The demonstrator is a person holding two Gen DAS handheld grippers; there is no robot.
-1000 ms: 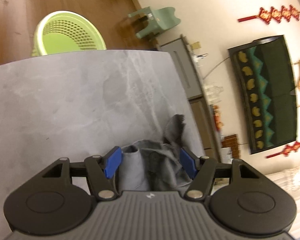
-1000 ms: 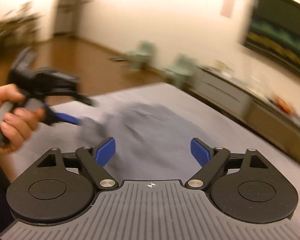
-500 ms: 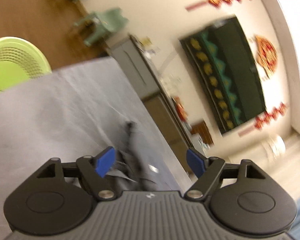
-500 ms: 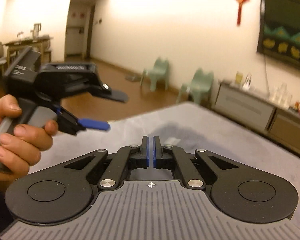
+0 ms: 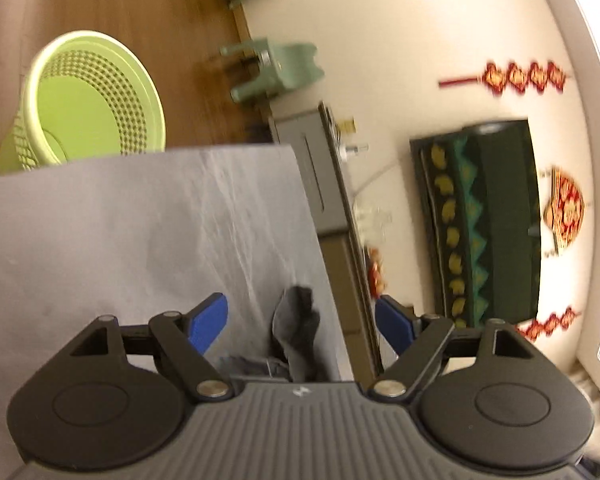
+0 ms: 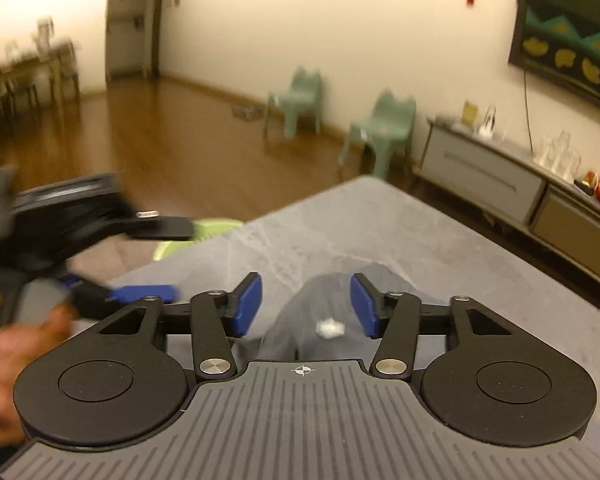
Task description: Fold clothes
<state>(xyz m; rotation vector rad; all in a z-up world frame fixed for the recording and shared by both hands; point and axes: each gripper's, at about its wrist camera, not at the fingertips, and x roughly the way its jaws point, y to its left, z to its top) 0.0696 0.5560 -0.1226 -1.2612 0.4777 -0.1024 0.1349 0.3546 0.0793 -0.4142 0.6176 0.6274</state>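
Observation:
A dark grey garment lies bunched on the grey marble table, close under my left gripper, which is open and empty above it. In the right wrist view the same garment, with a small white tag, lies between the blue fingers of my right gripper, which is open; whether it touches the cloth I cannot tell. The left gripper shows blurred at the left of the right wrist view, held in a hand.
A lime green laundry basket stands on the wood floor beyond the table's far edge. Two green chairs and a grey sideboard stand along the wall. The table's right edge runs close to the garment.
My right gripper was shut half a second ago and is now open over the garment. My left gripper has stayed open and has swung about above the cloth.

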